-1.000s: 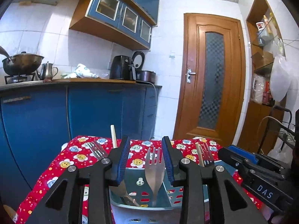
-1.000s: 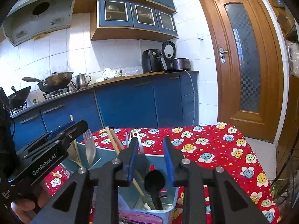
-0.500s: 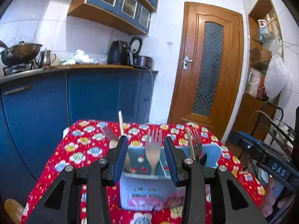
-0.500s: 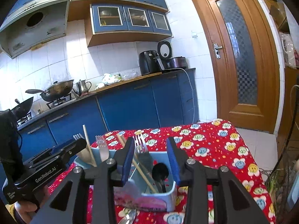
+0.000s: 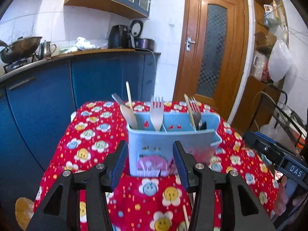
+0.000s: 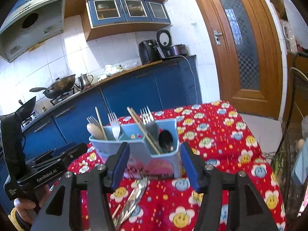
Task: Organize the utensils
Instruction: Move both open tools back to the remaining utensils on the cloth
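A light blue utensil caddy (image 5: pixel 169 144) stands on the red flowered tablecloth (image 5: pixel 90 134). It holds forks (image 5: pixel 156 113), a wooden spoon (image 5: pixel 129 115), chopsticks (image 5: pixel 189 111) and a black spoon (image 6: pixel 165 138). It also shows in the right wrist view (image 6: pixel 142 154). My left gripper (image 5: pixel 150 161) is open and empty, just in front of the caddy. My right gripper (image 6: pixel 154 163) is open and empty, also just short of it. A metal utensil (image 6: pixel 134 198) and a chopstick (image 6: pixel 116 210) lie on the cloth below the right gripper.
Blue kitchen cabinets (image 5: pixel 96 80) stand beyond the table's far edge. A wooden door (image 5: pixel 211 48) is at the back right. A wire rack (image 5: pixel 284 115) stands to the right of the table. The other gripper's body (image 6: pixel 44 169) is at the left.
Both grippers have pulled back and down from above the caddy. The caddy now stands wholly in front of them, and utensils on the cloth have come into view.
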A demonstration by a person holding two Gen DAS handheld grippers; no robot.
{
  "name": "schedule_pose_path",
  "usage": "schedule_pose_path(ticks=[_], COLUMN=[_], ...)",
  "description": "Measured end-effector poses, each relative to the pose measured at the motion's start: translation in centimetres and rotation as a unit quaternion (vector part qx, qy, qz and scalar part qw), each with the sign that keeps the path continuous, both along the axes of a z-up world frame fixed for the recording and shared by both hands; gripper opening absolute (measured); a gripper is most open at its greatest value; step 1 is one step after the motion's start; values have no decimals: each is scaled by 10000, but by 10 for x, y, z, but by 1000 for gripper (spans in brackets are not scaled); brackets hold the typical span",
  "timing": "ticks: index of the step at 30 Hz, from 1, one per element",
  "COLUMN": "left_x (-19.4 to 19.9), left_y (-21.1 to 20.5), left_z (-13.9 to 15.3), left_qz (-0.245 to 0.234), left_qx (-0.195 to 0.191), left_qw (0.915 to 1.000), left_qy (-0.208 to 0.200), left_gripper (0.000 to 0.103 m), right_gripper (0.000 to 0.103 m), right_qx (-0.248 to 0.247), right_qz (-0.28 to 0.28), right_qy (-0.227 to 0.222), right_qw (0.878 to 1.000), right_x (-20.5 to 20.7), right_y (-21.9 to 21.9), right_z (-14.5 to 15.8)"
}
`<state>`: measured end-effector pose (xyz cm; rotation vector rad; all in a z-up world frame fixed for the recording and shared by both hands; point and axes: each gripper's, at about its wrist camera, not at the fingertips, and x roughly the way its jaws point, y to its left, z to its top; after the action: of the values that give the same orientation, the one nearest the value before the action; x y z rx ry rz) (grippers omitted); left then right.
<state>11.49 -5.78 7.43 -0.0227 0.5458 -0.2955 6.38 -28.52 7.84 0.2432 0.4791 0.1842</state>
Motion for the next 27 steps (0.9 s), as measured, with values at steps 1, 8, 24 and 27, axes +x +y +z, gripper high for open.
schedule_pose_path(ticks=[1, 8, 24, 27], left_x=[-2, -16, -40, -43], left_y=[0, -3, -16, -18], left_z=[-2, -18, -55, -60], left_qz=[-24, -224, -712, -734], left_qx=[20, 154, 307, 311], left_qw=[10000, 9977, 9794, 9748], left_qy=[60, 623, 1864, 2082], left_gripper=[50, 50, 50, 50], right_gripper=[61, 63, 66, 67], right_qx=[-4, -54, -58, -45], right_qz=[-8, -6, -231, -244], right_qy=[63, 478, 1064, 1101], right_qw=[10000, 9988, 9940, 9936], right_x=[-3, -17, -48, -52], right_y=[0, 0, -10, -12], right_z=[-2, -22, -47, -49])
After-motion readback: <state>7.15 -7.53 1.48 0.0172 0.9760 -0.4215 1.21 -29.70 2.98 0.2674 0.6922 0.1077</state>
